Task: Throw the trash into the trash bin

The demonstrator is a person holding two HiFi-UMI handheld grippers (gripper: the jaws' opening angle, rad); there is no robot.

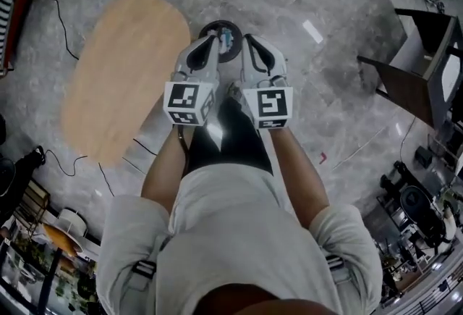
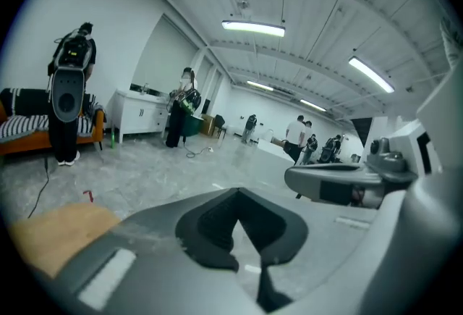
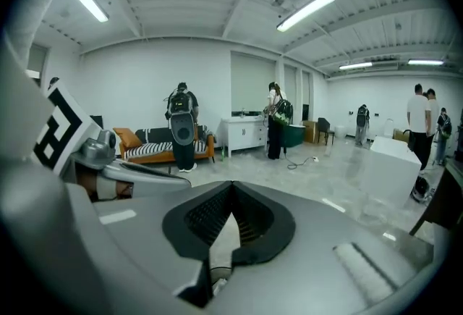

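Tabletop point(image 1: 126, 74), oval pale wood, near round black bin point(image 1: 237, 48) on grey veined floor point(image 1: 325, 89).

Left gripper point(image 1: 208, 42): jaws together, nothing between them.
Right gripper point(image 1: 251, 42): jaws together, just beside the left.
Forearms point(image 1: 298, 161): parallel, stretched forward.

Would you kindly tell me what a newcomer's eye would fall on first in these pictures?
Probably the left gripper and right gripper, held side by side at the middle of the head view, jaws together, their black-and-white marker cubes nearest the camera. Between their tips, a round dark trash bin shows on the grey floor below. A pale oval wooden table fills the left.
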